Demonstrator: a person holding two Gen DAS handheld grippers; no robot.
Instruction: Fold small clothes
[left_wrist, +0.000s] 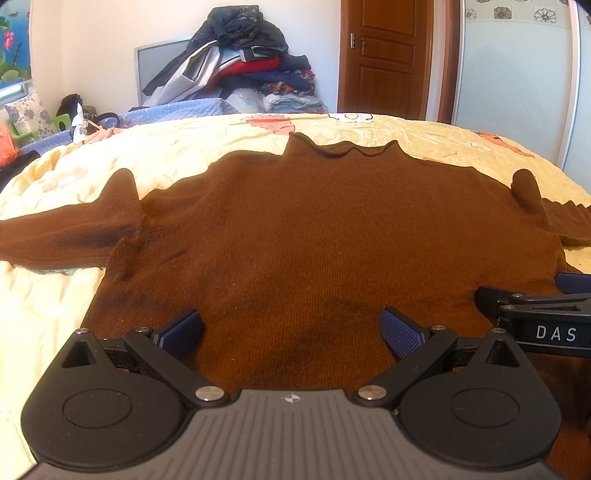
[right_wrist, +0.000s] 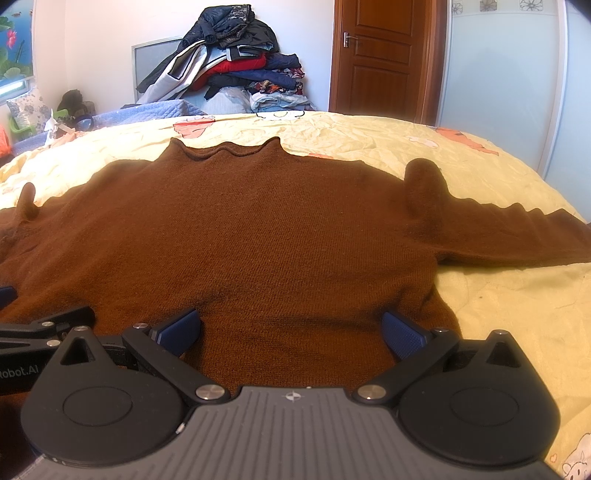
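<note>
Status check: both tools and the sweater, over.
Left tool open, right tool open, both low over the hem. Brown sweater spread flat on the bed, sleeves out. Nothing lying on it.

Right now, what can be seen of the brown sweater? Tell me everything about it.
The brown sweater is a fine-ribbed knit with a wavy rolled collar at the far end. It lies spread flat on the yellow bedspread, hem nearest the cameras, both sleeves stretched out sideways. A small fold of fabric stands up near each shoulder. The open left gripper and open right gripper sit over the hem area; neither is seen pinching the fabric.
</note>
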